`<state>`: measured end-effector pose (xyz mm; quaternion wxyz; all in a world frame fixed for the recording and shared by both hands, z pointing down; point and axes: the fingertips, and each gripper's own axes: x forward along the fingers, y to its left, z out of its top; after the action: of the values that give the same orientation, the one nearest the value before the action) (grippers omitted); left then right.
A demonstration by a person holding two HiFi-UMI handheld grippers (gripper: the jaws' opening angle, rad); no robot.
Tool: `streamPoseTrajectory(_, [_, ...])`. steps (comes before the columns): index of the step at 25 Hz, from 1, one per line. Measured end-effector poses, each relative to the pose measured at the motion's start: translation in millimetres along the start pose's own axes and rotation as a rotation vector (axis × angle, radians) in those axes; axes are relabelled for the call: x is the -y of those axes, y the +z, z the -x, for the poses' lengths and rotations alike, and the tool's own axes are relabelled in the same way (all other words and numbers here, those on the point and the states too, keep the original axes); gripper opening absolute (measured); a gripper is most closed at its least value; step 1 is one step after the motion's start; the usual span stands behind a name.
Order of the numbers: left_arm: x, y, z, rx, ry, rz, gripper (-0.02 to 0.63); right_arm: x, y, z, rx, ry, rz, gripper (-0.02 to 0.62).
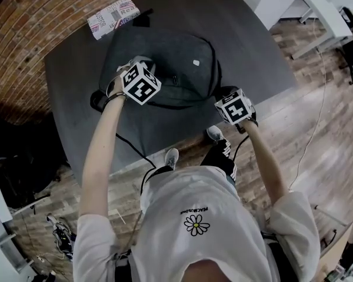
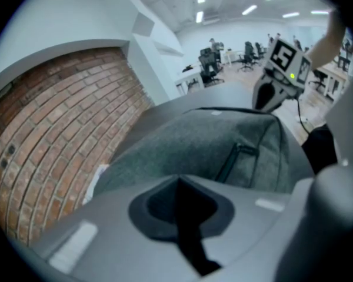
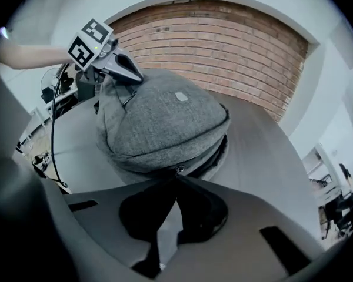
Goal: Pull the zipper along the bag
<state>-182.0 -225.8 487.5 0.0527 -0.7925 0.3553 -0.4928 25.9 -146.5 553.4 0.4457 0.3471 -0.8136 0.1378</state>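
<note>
A grey fabric backpack (image 1: pixel 176 57) lies flat on the dark table (image 1: pixel 253 46). In the head view my left gripper (image 1: pixel 135 69) rests on the bag's near left part. In the left gripper view its jaws (image 2: pixel 179 184) are closed tip to tip against the bag's fabric (image 2: pixel 212 145). My right gripper (image 1: pixel 226 93) is at the bag's near right edge. In the right gripper view its jaws (image 3: pixel 176 178) are shut on the small metal zipper pull (image 3: pixel 177 170). A dark open gap in the zipper line (image 3: pixel 215 154) runs right of the pull.
A printed box (image 1: pixel 113 16) lies at the table's far left corner, beside the brick wall (image 1: pixel 41 16). A black cable (image 1: pixel 132 148) trails over the table's near edge. Office desks and chairs (image 2: pixel 212 66) stand beyond the table's right side.
</note>
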Motion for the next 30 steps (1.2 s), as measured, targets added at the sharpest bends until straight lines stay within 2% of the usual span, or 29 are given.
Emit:
streamPoseTrajectory(3, [0.9, 1.8, 0.3, 0.011, 0.011, 0.003, -0.002, -13.0, -5.7, 5.8, 0.015, -0.021, -0.022, 0.008])
streamPoseTrajectory(6, [3.0, 1.6, 0.7, 0.003, 0.015, -0.042, -0.002, -6.3, -11.8, 1.3, 0.040, -0.018, -0.131, 0.008])
streamPoseTrajectory(7, [3.7, 1.1, 1.4, -0.011, 0.004, -0.085, -0.002, -5.0, -11.8, -0.1, 0.041, -0.022, -0.133, 0.008])
streamPoseTrajectory(10, [9.0, 6.9, 8.4, -0.034, -0.065, -0.286, 0.002, -4.9, -12.4, -2.8, 0.031, -0.029, -0.096, 0.008])
streamPoseTrajectory(12, [20.6, 28.3, 16.2, 0.023, -0.122, -0.363, 0.002, 0.3, -14.0, -4.3, 0.028, -0.033, -0.096, 0.008])
streamPoseTrajectory(14, [43.1, 48.4, 18.0, 0.053, -0.232, -0.425, 0.009, 13.4, -10.7, -7.5, 0.022, -0.053, -0.082, 0.008])
streamPoseTrajectory(15, [56.0, 51.8, 14.9, 0.033, -0.300, -0.463, 0.233, 20.6, -8.5, -10.0, 0.017, -0.065, -0.070, 0.008])
streamPoseTrajectory(16, [65.9, 52.5, 10.3, 0.004, -0.348, -0.499, 0.286, 27.3, -7.1, -12.7, 0.011, -0.074, -0.059, 0.008])
streamPoseTrajectory(18, [73.6, 54.4, 0.8, -0.029, -0.378, -0.549, 0.288, 37.7, -4.9, -15.8, -0.001, -0.079, -0.043, 0.008])
streamPoseTrajectory(22, [74.2, 51.4, -16.8, -0.008, -0.411, -0.526, 0.285, 43.3, -1.8, -14.2, -0.002, -0.031, -0.028, 0.008])
streamPoseTrajectory(26, [74.9, 49.4, -17.4, 0.145, -0.445, -0.469, 0.279, 27.9, -7.5, -4.1, -0.038, -0.043, 0.046, 0.008])
streamPoseTrajectory(28, [75.4, 49.8, -18.1, 0.156, -0.446, -0.464, 0.278, 13.5, -11.2, 1.7, -0.045, -0.021, 0.068, 0.008])
streamPoseTrajectory(30, [73.6, 51.4, -20.1, 0.146, -0.456, -0.457, 0.278, -6.0, -11.9, 5.5, -0.021, 0.026, 0.029, 0.008])
